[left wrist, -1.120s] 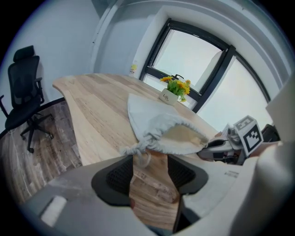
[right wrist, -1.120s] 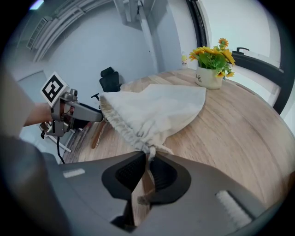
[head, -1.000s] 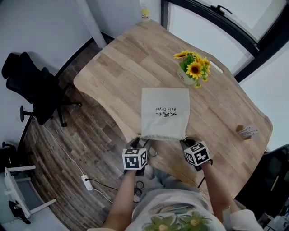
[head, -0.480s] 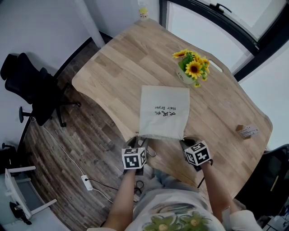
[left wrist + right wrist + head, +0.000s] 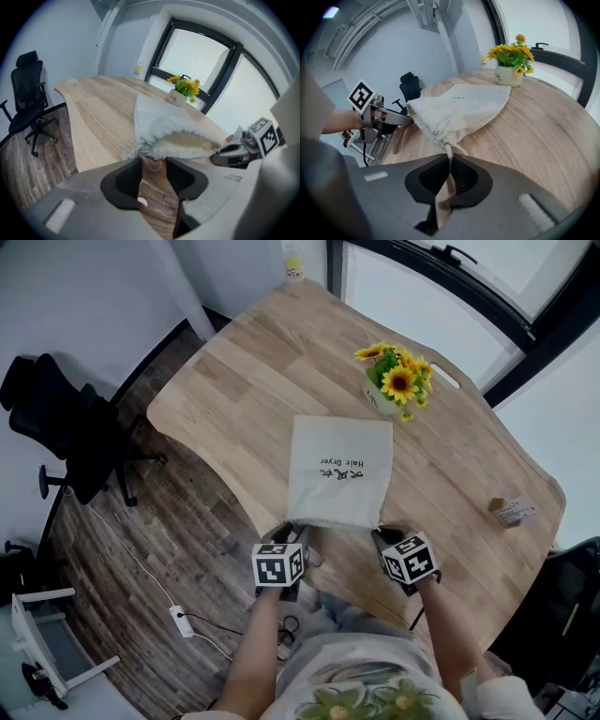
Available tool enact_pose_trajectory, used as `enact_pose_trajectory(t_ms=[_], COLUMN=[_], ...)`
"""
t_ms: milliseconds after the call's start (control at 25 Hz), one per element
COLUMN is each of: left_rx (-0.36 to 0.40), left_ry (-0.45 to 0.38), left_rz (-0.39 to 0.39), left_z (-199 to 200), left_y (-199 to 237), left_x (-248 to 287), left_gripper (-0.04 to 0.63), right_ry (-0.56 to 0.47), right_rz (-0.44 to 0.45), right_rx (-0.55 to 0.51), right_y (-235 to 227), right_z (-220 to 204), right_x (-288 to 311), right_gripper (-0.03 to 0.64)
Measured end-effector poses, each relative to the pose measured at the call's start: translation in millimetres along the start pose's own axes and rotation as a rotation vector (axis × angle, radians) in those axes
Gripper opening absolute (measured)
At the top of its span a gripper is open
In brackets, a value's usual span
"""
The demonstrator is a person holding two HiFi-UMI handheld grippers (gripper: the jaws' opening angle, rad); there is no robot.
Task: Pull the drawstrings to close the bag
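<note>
A cream drawstring bag (image 5: 339, 472) with dark print lies flat on the wooden table (image 5: 253, 381), its gathered mouth toward me. My left gripper (image 5: 289, 532) is at the mouth's left corner. In the left gripper view its jaws (image 5: 153, 161) are closing, with a loop of the left drawstring (image 5: 149, 162) in the gap, and the pads are not pressing on it. My right gripper (image 5: 380, 535) is at the right corner, shut on the right drawstring (image 5: 449, 152), which runs taut from the puckered bag (image 5: 459, 110) into the jaws (image 5: 450, 161).
A white pot of sunflowers (image 5: 394, 385) stands just beyond the bag. A small box (image 5: 514, 513) lies near the table's right edge and a bottle (image 5: 294, 270) at the far end. The table's curved front edge runs under both grippers. An office chair (image 5: 66, 437) stands on the floor to the left.
The left gripper has edged forward to the bag's left corner and its jaws have narrowed. The right gripper has stayed shut on its drawstring.
</note>
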State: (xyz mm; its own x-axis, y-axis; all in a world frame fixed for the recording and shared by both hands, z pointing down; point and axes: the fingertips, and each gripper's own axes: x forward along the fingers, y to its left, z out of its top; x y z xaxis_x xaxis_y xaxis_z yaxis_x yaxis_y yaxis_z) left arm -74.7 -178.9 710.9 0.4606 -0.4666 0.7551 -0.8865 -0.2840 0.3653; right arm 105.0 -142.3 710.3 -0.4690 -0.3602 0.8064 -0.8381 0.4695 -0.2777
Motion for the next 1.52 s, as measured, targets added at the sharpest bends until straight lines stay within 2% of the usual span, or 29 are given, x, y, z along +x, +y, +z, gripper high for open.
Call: enact_pose_trajectory(t_ms=[200, 240, 280, 400, 520, 680, 960, 1080, 1120, 1200, 1280, 1520], left_rx=[-0.013, -0.019, -0.025, -0.027, 0.003, 0.044, 0.059, 0.069, 0.071, 0.079, 0.091, 0.134], left_ry=[-0.003, -0.004, -0.005, 0.001, 0.019, 0.055, 0.082, 0.07, 0.061, 0.055, 0.057, 0.065], left_rz=[0.008, 0.016, 0.021, 0.019, 0.025, 0.066, 0.124, 0.164, 0.177, 0.198, 0.22, 0.264], left_z=[0, -1, -1, -4, -10, -23, -36, -34, -32, -28, -25, -15], left_y=[0, 2, 3, 4, 8, 22, 45, 51, 52, 53, 53, 57], left_x=[0, -1, -1, -5, -12, -25, -44, -46, -45, -42, -38, -24], left_gripper=[0.091, 0.03, 0.018, 0.017, 0.015, 0.015, 0.015, 0.015, 0.022, 0.127, 0.196, 0.206], right_ry=[0.002, 0.002, 0.002, 0.0, 0.0, 0.008, 0.039, 0.041, 0.042, 0.045, 0.044, 0.041], right_rz=[0.002, 0.003, 0.003, 0.006, 0.008, 0.014, 0.012, 0.013, 0.013, 0.01, 0.007, 0.009], right_rx=[0.001, 0.002, 0.003, 0.009, 0.011, 0.011, -0.011, -0.01, -0.012, -0.017, -0.019, -0.013], right_y=[0, 1, 1, 0, 0, 0, 4, 4, 4, 4, 5, 5], right_z=[1, 1, 1, 1, 0, -2, -10, -12, -12, -12, -12, -11], right_x=[0, 0, 0, 0, 0, -1, -5, -5, -5, -5, -5, -6], right_gripper=[0.012, 0.012, 0.012, 0.012, 0.012, 0.012, 0.012, 0.012, 0.012, 0.012, 0.012, 0.012])
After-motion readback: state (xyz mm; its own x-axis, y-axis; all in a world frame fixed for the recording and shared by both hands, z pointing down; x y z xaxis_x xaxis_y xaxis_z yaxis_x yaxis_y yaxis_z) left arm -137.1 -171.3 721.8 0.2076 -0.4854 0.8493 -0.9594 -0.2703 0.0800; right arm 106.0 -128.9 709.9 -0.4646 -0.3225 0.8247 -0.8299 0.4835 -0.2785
